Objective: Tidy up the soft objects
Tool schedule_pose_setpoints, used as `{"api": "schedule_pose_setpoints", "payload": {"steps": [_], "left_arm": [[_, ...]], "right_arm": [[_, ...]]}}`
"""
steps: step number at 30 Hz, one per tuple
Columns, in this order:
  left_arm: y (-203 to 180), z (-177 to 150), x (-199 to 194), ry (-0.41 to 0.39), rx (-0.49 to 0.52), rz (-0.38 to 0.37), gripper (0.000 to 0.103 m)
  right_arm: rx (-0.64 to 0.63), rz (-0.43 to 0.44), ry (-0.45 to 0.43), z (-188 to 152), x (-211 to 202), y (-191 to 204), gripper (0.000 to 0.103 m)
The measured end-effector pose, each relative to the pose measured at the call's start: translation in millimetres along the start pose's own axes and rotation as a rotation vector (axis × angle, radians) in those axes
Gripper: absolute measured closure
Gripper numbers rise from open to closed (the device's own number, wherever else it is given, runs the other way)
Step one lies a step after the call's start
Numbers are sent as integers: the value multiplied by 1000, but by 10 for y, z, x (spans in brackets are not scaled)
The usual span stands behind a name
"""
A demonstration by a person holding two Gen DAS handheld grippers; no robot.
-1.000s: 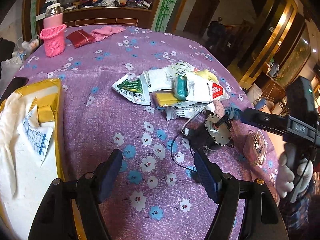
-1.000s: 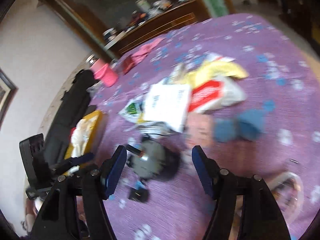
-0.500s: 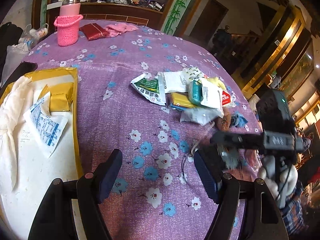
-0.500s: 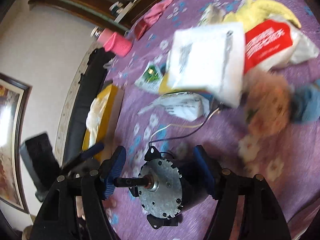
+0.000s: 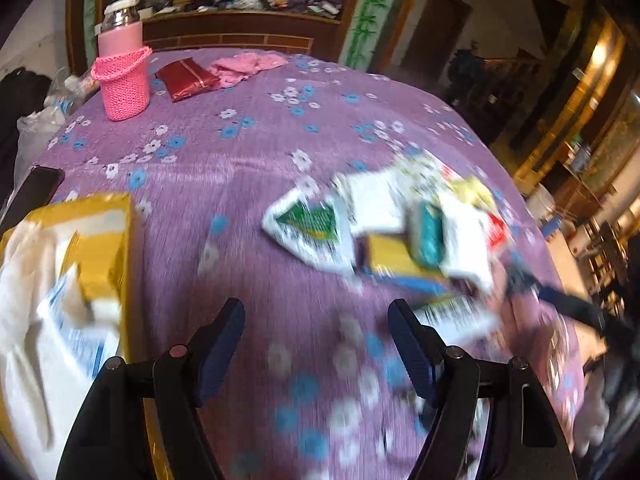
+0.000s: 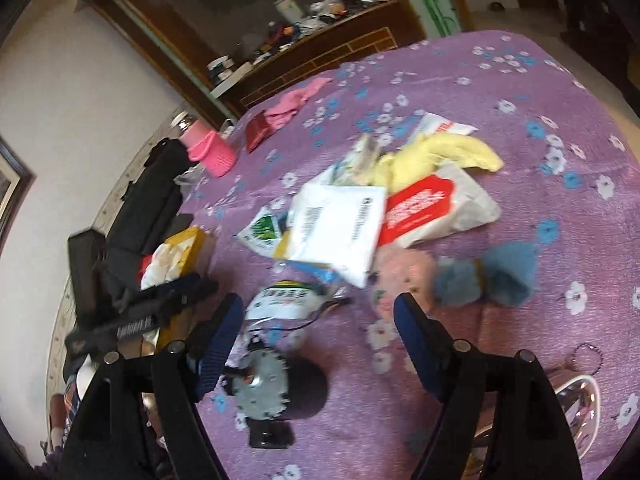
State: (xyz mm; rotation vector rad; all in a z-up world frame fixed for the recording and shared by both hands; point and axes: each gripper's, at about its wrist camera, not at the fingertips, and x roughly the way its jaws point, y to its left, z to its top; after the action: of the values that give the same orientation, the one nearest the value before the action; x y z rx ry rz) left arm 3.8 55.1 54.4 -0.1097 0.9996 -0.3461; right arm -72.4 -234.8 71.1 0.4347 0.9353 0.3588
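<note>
Because the left wrist view is smeared by motion, the printing on the packets (image 5: pixel 384 236) heaped in the middle of the purple flowered tablecloth (image 5: pixel 248 152) cannot be read there, and the right-hand edge dissolves into dark streaks. In the right wrist view the lower right corner cuts off a clear dish (image 6: pixel 576 404) with a key ring (image 6: pixel 586 354) beside it.

Far back stand a pink bottle in a knitted sleeve (image 5: pixel 122 76), a dark red pouch (image 5: pixel 186 82) and a pink cloth (image 5: pixel 244 66). A yellow box (image 5: pixel 106 248) with white cloth and paper in it sits at the left edge. A small electric motor (image 6: pixel 276 388) with its wire lies near the right gripper's left finger, in front of the heap.

The soft things lie at the right side of the heap: a pale yellow cloth (image 6: pixel 440 156) draped over the white and red bags, a blue fuzzy piece (image 6: pixel 492 276) on the tablecloth, and just beside it a blurred pinkish plush item (image 6: pixel 404 276).

The left gripper (image 5: pixel 316 344) hangs with its jaws apart over bare tablecloth, nothing between them. The right gripper (image 6: pixel 320 332) has its jaws opening, with only tablecloth and the edge of the pinkish plush item seen through the gap, not touched by either pad.
</note>
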Motion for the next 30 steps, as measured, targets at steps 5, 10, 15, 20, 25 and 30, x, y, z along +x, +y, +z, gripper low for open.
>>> {"api": "schedule_pose_setpoints", "payload": {"steps": [5, 10, 15, 20, 25, 30], "left_arm": [[1, 294, 396, -12, 19, 130, 26], [-90, 388, 694, 13, 113, 188, 24], [-211, 447, 945, 91, 123, 191, 6], [-279, 460, 947, 96, 130, 179, 30], [-293, 380, 825, 93, 153, 156, 45], [-313, 341, 800, 88, 162, 147, 45]], "right_arm": [[-7, -38, 10, 117, 124, -48, 26], [-125, -101, 16, 242, 212, 155, 26], [-140, -124, 9, 326, 204, 125, 26], [-143, -130, 36, 384, 338, 145, 26], [-183, -163, 73, 448, 561, 233, 26], [-205, -239, 110, 466, 804, 279, 27]]}}
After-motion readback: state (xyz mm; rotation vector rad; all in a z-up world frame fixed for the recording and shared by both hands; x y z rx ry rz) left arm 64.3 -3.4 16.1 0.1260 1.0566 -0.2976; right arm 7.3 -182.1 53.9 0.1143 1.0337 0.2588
